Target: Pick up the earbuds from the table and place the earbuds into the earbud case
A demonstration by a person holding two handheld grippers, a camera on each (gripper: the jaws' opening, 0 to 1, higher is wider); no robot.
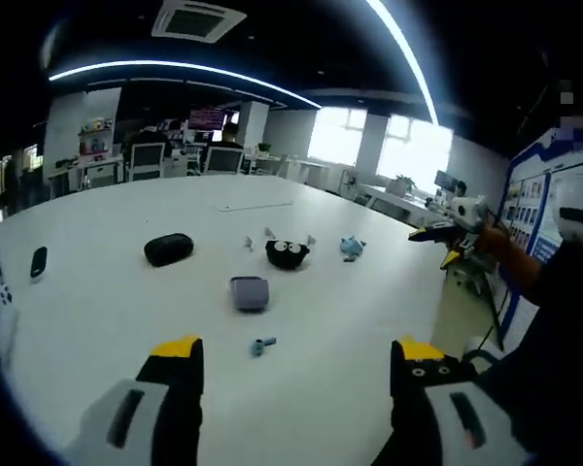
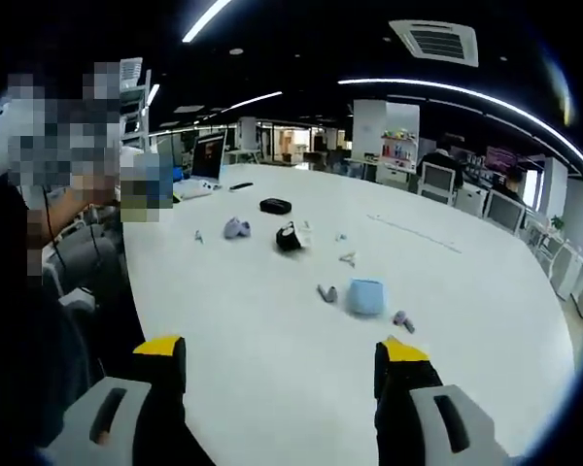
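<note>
Left gripper view: left gripper (image 1: 296, 374) jaws wide apart, nothing between them, hovering above the table (image 1: 107, 291). One earbud (image 1: 262, 345) lies just ahead, between the jaw lines, slightly left of centre; the case (image 1: 250, 292) sits just beyond it on nearly the same line. The earbud's long axis looks roughly crosswise to the view, but it's too small to be sure.

Right gripper view: right gripper (image 2: 280, 374) also wide apart and empty. The case (image 2: 365, 296) here is ahead and a bit right, with an earbud (image 2: 326, 292) just to its left and another (image 2: 402, 319) just to its right. Both are farther up the table from these jaws.

Judgement: the left gripper is nearer to its earbud and already roughly lined up, so a straight forward-and-down reach should do. The right one needs a longer reach. Can't tell whether the case lid is open.
</note>
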